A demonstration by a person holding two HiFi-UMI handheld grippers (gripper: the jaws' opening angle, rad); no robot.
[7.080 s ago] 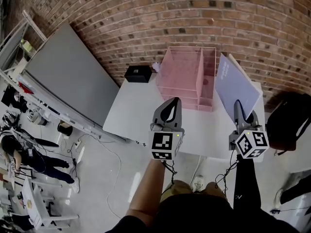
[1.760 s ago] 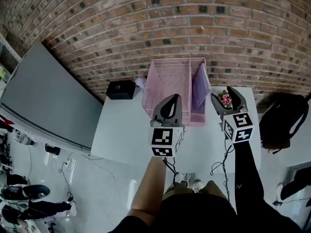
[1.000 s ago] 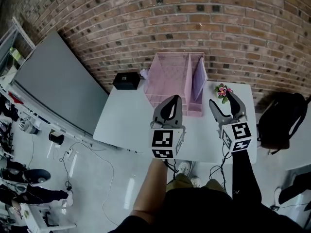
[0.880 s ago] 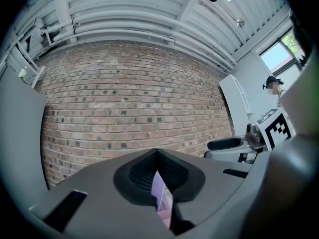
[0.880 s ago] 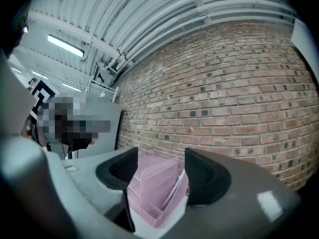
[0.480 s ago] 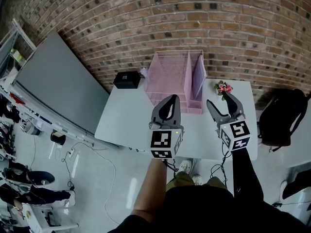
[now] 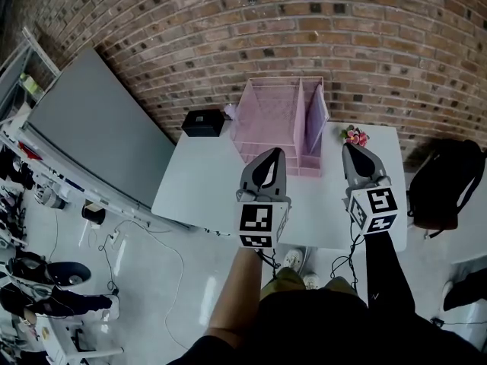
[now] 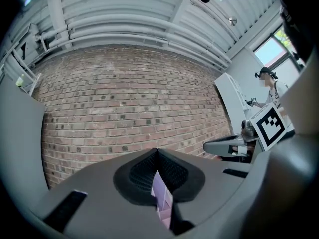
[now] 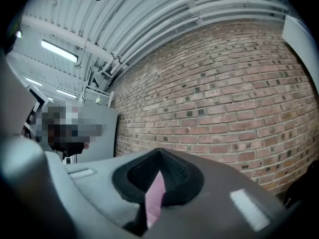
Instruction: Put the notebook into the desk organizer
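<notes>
Brick wall (image 7: 304, 21) closes the far side, and a white table (image 7: 202, 185) stands with its far edge against it. Far left of the left claw, a grey board (image 7: 91, 135) leans on the wall. One black box (image 7: 203, 122) sits on the table's far left corner, ahead and left of that claw.

Left claw (image 7: 272, 153) is held level over the table, its jaws pressed together with nothing between them. Straight ahead of it stands one pink mesh organizer (image 7: 270, 116), with a wide bay on the left and a narrow bay on the right. A strip of bare table lies between the claw tips and the organizer's front.

One notebook (image 7: 314, 124), pale lilac and plain-covered, stands on edge in the narrow right bay. Its top edge rises just past the mesh rim. It is ahead of the right claw and slightly to that claw's left.

Right claw (image 7: 351, 149) is also level; its jaws have just been closing and now meet on nothing. One small sprig of flowers (image 7: 354, 136) lies just ahead of its tip, beside the organizer. Bare table runs on to the right edge. Beyond that edge, one black backpack (image 7: 445, 185) rests on the floor.
</notes>
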